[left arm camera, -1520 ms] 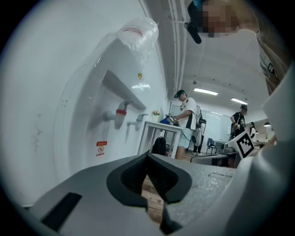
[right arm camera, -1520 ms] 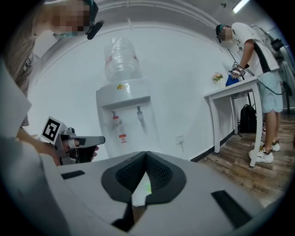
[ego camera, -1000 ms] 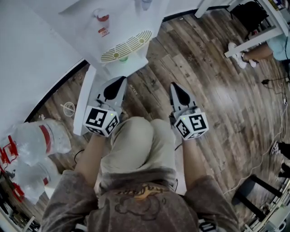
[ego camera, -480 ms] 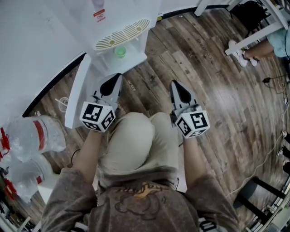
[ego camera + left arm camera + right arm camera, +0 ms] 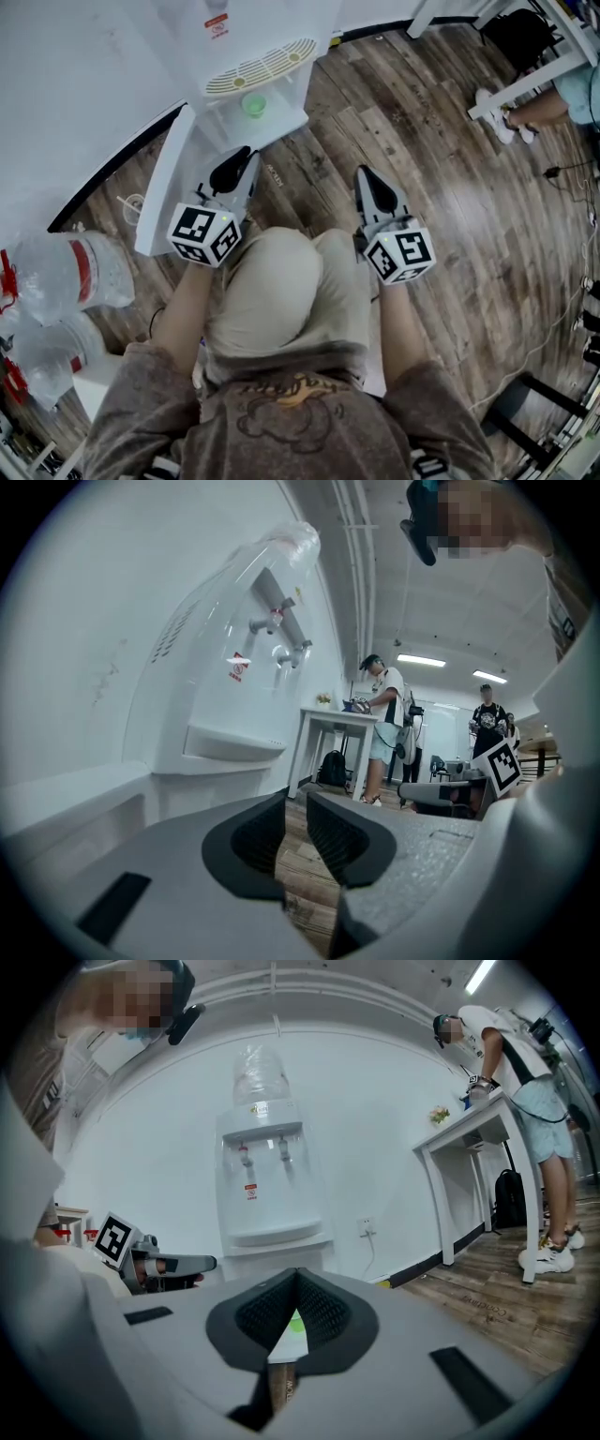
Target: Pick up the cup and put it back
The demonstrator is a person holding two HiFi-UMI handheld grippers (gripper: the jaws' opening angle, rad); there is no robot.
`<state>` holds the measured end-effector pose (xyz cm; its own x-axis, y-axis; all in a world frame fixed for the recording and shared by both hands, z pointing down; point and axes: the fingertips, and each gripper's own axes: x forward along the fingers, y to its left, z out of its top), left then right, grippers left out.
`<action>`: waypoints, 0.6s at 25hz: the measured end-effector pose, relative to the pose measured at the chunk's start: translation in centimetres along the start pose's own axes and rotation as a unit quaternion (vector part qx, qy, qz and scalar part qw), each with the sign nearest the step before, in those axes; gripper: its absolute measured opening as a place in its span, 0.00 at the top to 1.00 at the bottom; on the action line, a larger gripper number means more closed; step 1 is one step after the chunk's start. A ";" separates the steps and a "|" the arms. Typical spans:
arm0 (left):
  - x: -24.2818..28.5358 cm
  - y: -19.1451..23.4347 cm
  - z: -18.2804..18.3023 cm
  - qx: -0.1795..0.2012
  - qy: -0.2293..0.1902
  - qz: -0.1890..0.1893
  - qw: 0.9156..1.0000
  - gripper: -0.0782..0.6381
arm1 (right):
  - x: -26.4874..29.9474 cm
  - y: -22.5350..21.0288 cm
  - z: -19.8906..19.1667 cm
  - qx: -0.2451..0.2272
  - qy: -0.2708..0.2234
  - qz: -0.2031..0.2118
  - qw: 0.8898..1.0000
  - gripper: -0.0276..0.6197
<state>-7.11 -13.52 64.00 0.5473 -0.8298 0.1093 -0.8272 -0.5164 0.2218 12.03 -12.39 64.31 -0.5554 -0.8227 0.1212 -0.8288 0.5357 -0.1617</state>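
Observation:
A small green cup [image 5: 253, 105] stands in the open compartment under the drip grille [image 5: 261, 67] of the white water dispenser [image 5: 246, 47]. My left gripper [image 5: 234, 169] points at that compartment from just short of it. Its jaws are opening: a narrow gap shows between the left gripper's [image 5: 296, 803] pads, and nothing is in it. My right gripper [image 5: 368, 180] hangs over the wood floor beside the person's knee, to the cup's right. The right gripper [image 5: 298, 1279] is shut and empty, and the cup [image 5: 297, 1325] shows far off below its tips.
The dispenser's white door [image 5: 167, 187] stands open to the left of my left gripper. Large water bottles [image 5: 66, 281] lie at the far left. A white table leg [image 5: 525, 80] and a person's shoe [image 5: 492, 112] are at the upper right. Cables run along the right edge.
The head view has shifted, so the green cup shows more fully in the compartment. Both grippers stay above the knees, and the left one has edged slightly right.

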 end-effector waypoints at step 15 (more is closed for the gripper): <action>3.3 1.5 -3.6 -0.013 0.026 -0.007 1.000 0.33 | 0.0 -0.6 -1.1 0.009 0.007 -0.006 1.000 0.95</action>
<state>-6.05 -16.24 68.20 0.5657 -0.8098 0.1558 -0.8159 -0.5222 0.2483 12.43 -12.48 65.49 -0.5469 -0.8258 0.1376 -0.8338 0.5227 -0.1774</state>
